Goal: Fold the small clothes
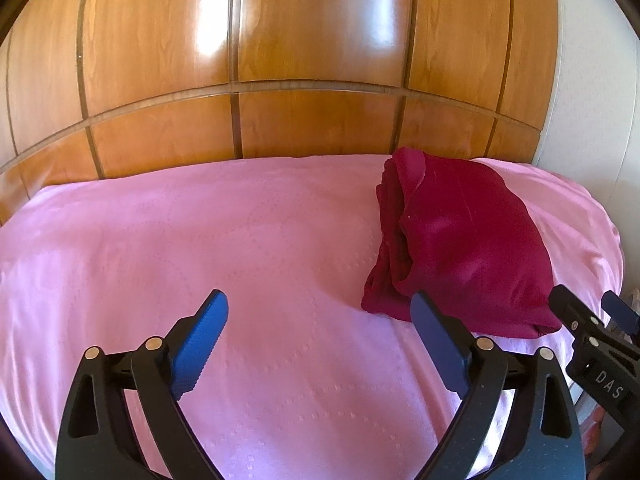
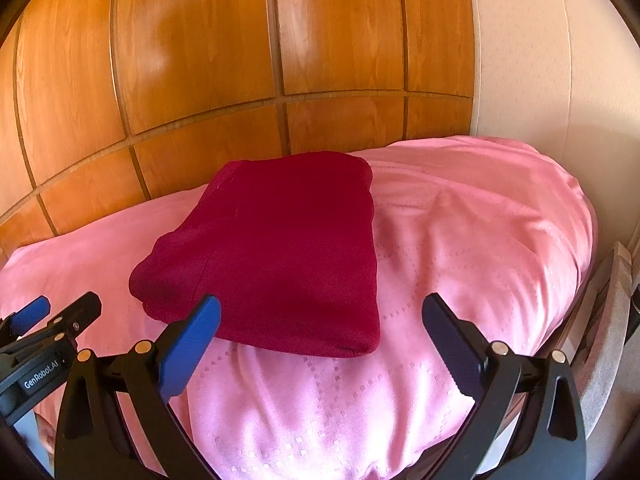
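Observation:
A dark red garment (image 1: 460, 240) lies folded into a thick bundle on the pink bedspread (image 1: 200, 240), toward the right side of the bed. My left gripper (image 1: 320, 304) stands open just short of its near left corner, with only pink cloth between the blue pads. In the right wrist view the same folded garment (image 2: 280, 248) rests straight ahead. My right gripper (image 2: 320, 308) hovers open over its near edge, touching nothing. Each gripper shows at the edge of the other's view: the right gripper (image 1: 592, 312) and the left gripper (image 2: 52, 312).
A glossy wooden wardrobe (image 1: 280, 60) runs close behind the bed. A pale wall (image 2: 540, 60) stands at the right. The bedspread (image 2: 480, 220) falls away at the bed's right edge, next to a grey chair back (image 2: 604, 320).

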A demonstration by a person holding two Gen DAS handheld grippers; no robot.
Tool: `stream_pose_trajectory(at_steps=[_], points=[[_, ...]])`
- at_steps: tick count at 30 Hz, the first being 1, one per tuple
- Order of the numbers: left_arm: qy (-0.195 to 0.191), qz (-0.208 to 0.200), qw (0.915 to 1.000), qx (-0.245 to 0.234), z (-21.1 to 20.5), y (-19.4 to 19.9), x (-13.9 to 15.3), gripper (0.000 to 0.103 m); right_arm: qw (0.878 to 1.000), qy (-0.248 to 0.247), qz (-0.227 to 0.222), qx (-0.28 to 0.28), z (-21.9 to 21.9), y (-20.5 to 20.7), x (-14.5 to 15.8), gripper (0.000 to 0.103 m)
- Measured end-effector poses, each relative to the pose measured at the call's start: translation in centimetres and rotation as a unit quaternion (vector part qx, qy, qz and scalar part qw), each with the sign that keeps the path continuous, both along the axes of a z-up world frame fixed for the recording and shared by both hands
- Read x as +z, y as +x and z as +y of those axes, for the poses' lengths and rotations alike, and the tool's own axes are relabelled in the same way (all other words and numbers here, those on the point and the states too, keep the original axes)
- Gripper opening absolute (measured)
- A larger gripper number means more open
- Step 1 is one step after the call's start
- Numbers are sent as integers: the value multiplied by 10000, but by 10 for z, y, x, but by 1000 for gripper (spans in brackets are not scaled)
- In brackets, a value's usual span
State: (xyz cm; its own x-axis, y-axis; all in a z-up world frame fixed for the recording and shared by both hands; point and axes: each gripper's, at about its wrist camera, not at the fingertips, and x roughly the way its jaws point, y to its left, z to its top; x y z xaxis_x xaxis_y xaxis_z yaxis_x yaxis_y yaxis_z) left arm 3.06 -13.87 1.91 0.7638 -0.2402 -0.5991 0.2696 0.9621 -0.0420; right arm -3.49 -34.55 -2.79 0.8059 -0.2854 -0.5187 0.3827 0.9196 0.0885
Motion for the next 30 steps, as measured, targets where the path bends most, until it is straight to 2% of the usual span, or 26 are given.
stream_pose_trajectory(at_steps=[30], points=[[-14,-139,9999,26,-5,-5,6,92,10000,6,16,14,12,-4,0,101]])
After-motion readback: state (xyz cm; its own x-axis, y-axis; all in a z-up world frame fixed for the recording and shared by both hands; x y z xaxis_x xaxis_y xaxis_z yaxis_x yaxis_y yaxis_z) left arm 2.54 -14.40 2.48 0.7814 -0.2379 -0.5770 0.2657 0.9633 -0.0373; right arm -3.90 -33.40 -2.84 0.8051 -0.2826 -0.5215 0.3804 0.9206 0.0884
